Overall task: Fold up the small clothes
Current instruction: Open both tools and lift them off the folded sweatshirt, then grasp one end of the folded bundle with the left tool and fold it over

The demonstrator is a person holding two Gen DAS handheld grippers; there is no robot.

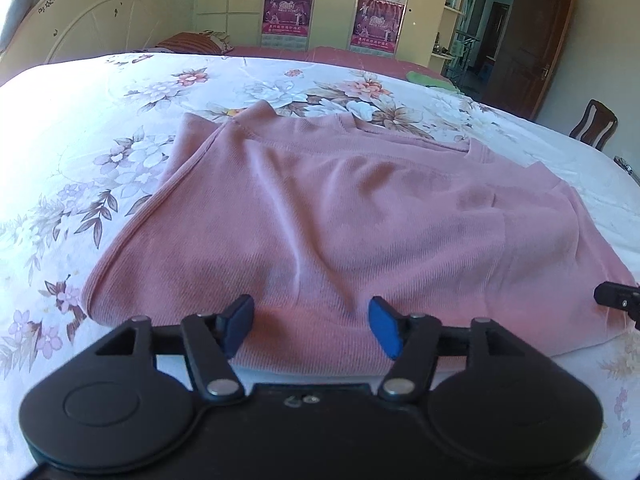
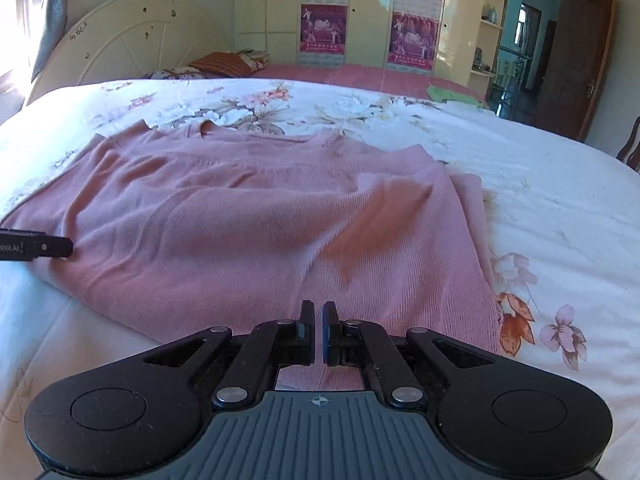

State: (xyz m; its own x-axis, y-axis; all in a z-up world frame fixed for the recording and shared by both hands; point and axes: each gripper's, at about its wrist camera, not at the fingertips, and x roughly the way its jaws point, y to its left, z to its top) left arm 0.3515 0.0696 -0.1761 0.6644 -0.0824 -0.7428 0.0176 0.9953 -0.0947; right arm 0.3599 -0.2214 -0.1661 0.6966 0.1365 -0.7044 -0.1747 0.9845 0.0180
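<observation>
- Leftmost, one cream headboard (image 1: pixel 92 16) stood at the head of the bed, with one grey curtain (image 2: pixel 50 20) tied beside it in the right wrist view.
- One white bedspread (image 1: pixel 100 120) printed with flowers covered the bed, and one striped pillow (image 2: pixel 224 64) lay at its far edge.
- One pink garment (image 1: pixel 320 220) lay flat and partly folded in the middle of the bedspread, its near hem just ahead of both tools.
- One left gripper (image 1: pixel 312 328) hovered over the near hem with its two blue-padded fingers (image 1: pixel 384 332) standing well apart; nothing was pressed between them.
- One right gripper (image 2: pixel 318 332) sat at the near hem towards the garment's right side, its two fingers together; whether any cloth was pinched between them could not be told.
- Each view showed the other tool's tip at the garment's edge.
- Two magenta posters (image 1: pixel 286 10) hung on the cream wardrobe doors behind the bed.
- One green cloth (image 2: pixel 452 94) lay on the far right part of the bed.
- One brown door (image 1: pixel 532 48) stood open at the right, with one dark wooden chair (image 1: pixel 594 124) near the bed's corner.
</observation>
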